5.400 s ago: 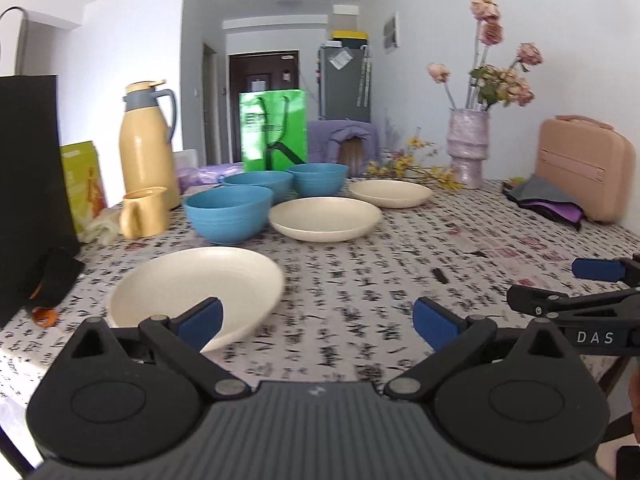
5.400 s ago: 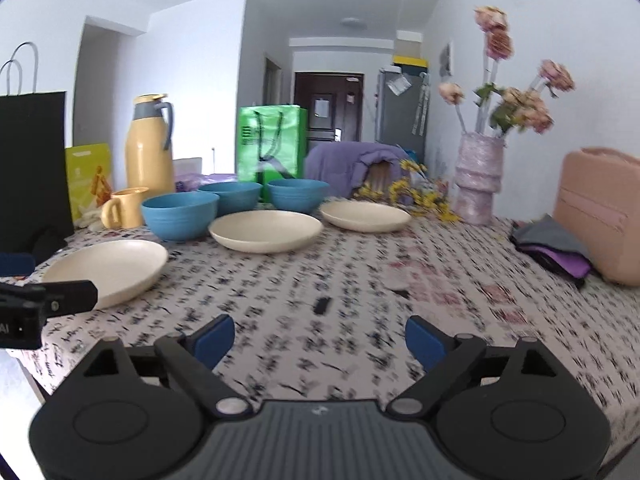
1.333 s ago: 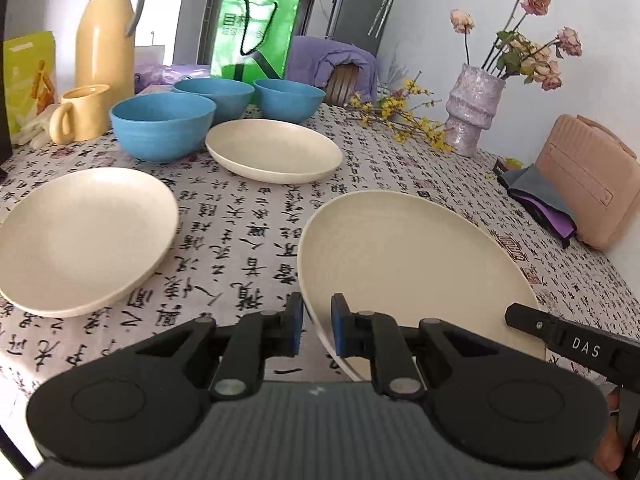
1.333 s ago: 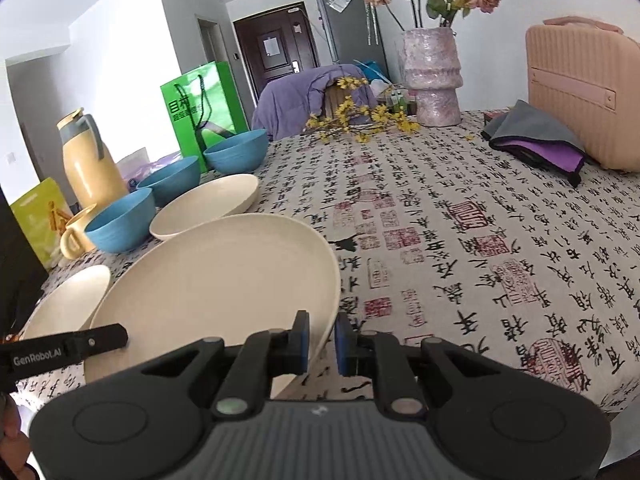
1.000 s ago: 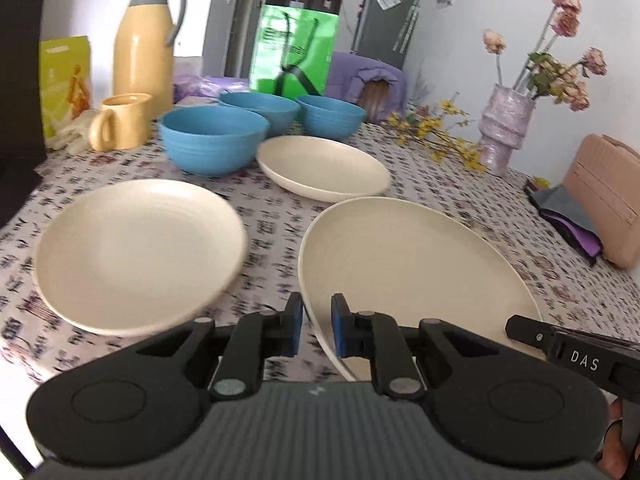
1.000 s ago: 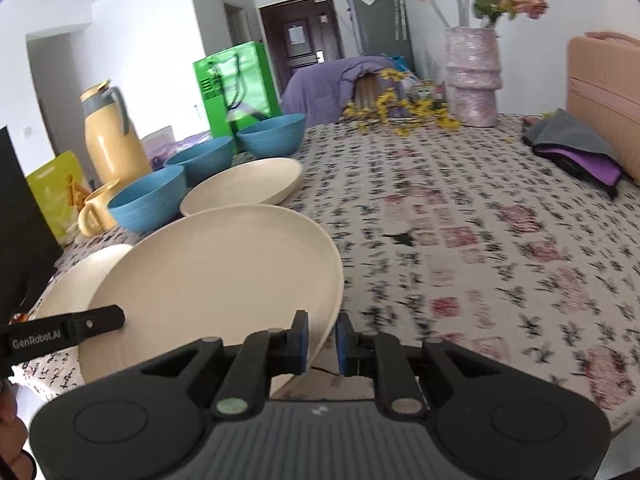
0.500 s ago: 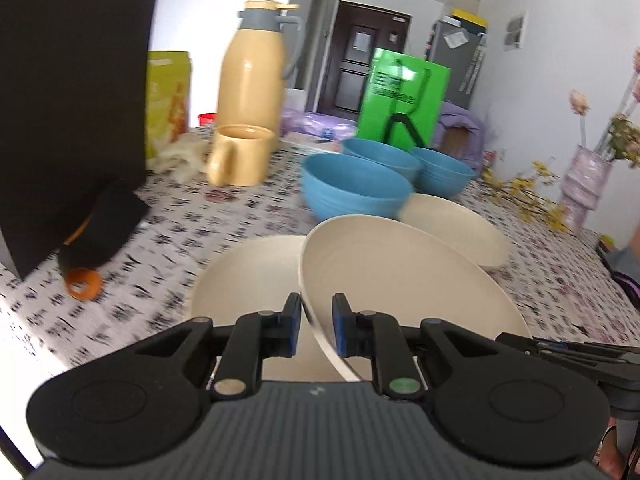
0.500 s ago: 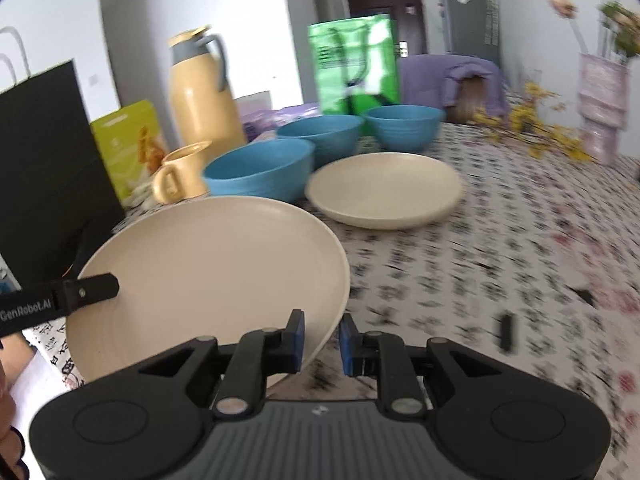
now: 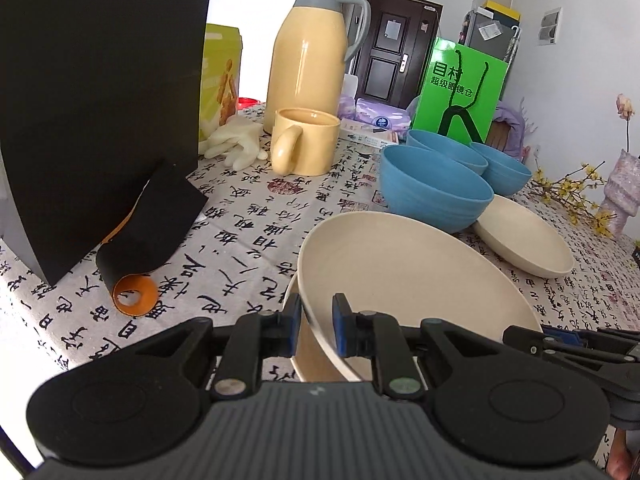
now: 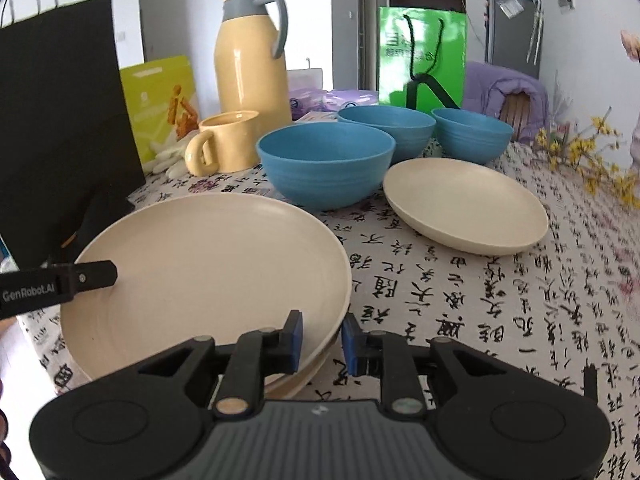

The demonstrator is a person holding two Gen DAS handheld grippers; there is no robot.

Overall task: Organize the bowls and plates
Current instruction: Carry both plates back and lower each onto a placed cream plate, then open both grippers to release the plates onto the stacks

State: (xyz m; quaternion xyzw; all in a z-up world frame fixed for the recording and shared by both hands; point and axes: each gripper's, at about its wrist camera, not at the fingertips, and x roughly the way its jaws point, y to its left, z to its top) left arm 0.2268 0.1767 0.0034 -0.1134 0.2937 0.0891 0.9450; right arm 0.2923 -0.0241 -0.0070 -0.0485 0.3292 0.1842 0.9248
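the left gripper (image 9: 316,330) has loosened a little on the near rim of the carried cream plate (image 9: 400,276), blue pads now slightly apart with the rim between them, perhaps still touching. the plate has come across the table and sits nested on the second cream plate (image 10: 316,364) below — a stack begun. the right gripper (image 10: 322,338) has likewise eased, its jaws narrowly parted around the opposite edge — both look ready to back off.

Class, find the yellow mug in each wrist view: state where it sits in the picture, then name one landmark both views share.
Left wrist view: the yellow mug is upper centre, handle toward the camera.
Right wrist view: the yellow mug is left of centre, left of the nearest blue bowl.
Shared landmark: the yellow thermos jug stands directly behind it.
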